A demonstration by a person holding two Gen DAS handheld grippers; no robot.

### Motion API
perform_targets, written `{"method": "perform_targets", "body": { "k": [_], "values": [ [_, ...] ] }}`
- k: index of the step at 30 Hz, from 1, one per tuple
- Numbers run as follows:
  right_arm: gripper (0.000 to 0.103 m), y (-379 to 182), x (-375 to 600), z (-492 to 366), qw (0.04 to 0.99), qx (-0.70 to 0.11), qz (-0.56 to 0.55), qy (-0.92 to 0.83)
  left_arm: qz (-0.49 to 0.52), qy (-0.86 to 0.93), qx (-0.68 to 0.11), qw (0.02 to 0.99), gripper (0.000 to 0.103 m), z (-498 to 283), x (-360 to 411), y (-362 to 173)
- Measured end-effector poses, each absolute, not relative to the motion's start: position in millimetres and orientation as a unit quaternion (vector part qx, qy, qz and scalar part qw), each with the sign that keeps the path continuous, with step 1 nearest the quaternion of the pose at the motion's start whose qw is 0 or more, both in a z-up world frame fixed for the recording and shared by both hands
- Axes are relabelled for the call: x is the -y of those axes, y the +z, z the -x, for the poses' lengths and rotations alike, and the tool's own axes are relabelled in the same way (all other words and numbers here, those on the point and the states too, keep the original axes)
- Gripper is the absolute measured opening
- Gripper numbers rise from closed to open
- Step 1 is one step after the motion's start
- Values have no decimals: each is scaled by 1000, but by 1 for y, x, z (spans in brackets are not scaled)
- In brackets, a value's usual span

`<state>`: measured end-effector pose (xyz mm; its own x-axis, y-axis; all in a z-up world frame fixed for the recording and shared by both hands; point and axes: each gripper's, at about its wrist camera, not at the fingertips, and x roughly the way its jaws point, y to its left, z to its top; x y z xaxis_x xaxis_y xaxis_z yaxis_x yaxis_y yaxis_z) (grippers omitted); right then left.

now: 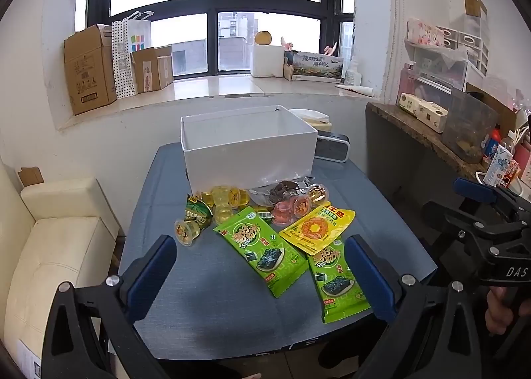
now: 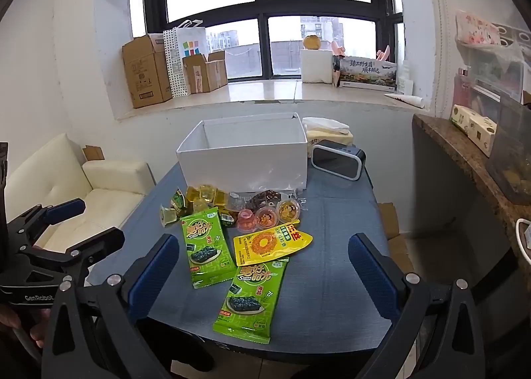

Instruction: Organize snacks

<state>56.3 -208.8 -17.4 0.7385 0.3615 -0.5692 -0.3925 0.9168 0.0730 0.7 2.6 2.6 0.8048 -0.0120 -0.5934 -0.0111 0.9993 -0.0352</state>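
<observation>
Now, step: start of sorting, nothing packed | left gripper [image 1: 260,274] and right gripper [image 2: 264,274] both spread wide, empty, hovering | just ahead: two green seaweed packs [image 2: 206,247], yellow pouch [image 2: 270,243] | further on: jelly cups [image 2: 265,214] | beyond: white box [image 2: 244,153], empty as far as shows | next: likely lower onto nearest pack, pinch, carry forward into box.
</observation>
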Motion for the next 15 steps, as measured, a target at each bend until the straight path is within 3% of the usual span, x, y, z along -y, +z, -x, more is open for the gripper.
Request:
{"method": "perform_targets", "body": {
  "k": [15],
  "values": [
    [103, -18, 213, -57, 932, -299, 26, 205, 19, 3, -312, 950, 103, 0, -3, 2]
  ]
}}
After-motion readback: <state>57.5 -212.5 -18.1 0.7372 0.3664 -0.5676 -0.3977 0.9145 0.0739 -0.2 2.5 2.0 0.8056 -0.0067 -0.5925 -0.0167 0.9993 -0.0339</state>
